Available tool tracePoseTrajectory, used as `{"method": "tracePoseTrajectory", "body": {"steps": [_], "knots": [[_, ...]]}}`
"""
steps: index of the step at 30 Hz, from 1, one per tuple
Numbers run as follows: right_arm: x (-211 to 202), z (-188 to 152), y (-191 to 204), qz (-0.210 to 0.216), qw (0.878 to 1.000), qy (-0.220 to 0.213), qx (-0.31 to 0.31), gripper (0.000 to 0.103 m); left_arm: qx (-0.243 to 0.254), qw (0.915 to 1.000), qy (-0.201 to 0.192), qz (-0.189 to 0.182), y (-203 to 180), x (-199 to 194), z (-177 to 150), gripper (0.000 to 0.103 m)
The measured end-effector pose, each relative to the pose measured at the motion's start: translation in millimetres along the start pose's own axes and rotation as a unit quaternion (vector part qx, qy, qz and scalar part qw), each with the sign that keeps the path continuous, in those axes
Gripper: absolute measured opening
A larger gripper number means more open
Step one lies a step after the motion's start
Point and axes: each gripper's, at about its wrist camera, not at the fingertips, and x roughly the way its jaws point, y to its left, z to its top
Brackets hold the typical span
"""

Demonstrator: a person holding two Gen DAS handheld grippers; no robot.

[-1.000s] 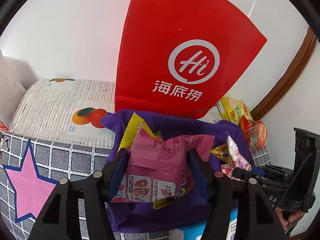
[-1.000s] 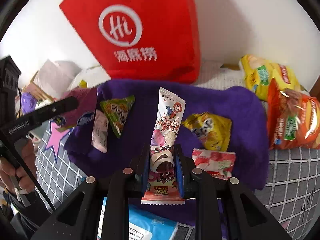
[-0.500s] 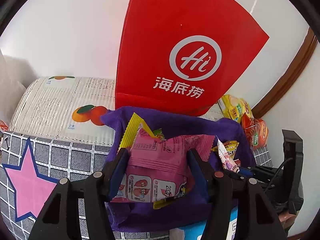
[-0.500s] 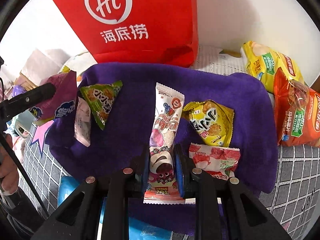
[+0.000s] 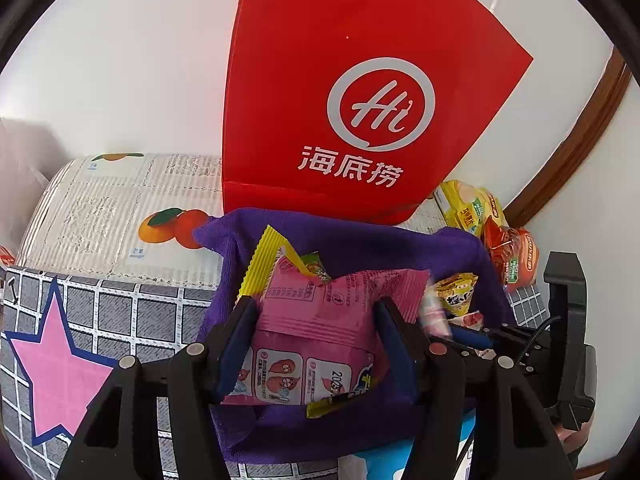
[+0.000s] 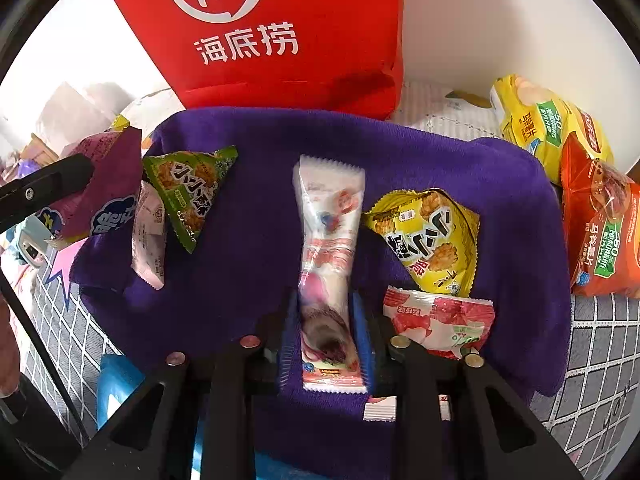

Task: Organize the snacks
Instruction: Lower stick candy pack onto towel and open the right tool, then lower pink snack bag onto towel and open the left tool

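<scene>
Left gripper (image 5: 316,344): clamped on a pink snack packet (image 5: 320,320), above the purple towel (image 5: 360,244).
Right gripper (image 6: 326,334): pinching a long white snack stick (image 6: 328,248) by its near end.
Stick's long axis: points away, toward the red paper bag (image 6: 280,20).
Hard to read: stick's print is blurred; its near end is partly hidden between the fingers.
</scene>
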Motion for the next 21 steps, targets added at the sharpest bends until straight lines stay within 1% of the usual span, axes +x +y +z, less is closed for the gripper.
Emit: {"method": "tracePoseTrajectory", "body": {"steps": [1,2,6,12,17,21], "knots": [[0,0,-1,0.001,1.0,0.001,0.001,0.04,0.0,1.0,0.0,0.0,1,0,0,0.059],[0,0,-1,0.003,1.0,0.0,0.003,0.041,0.0,1.0,0.0,0.0,1,0,0,0.059],[-11,1,-3,0.007,1.0,-0.008,0.005,0.042,-0.001,1.0,0.001,0.002,2,0,0,0.059],[-42,0,-3,0.01,0.999,-0.045,0.001,0.046,0.009,0.9998,0.002,0.015,-2,3,-1,0.059],[-64,-1,-8,0.006,0.998,-0.07,-0.001,0.046,0.015,0.9997,0.016,0.01,-7,8,-4,0.059],[-77,-1,-12,-0.006,0.996,-0.087,0.003,0.046,0.021,0.9992,0.035,0.006,-13,16,-7,0.059]]}}
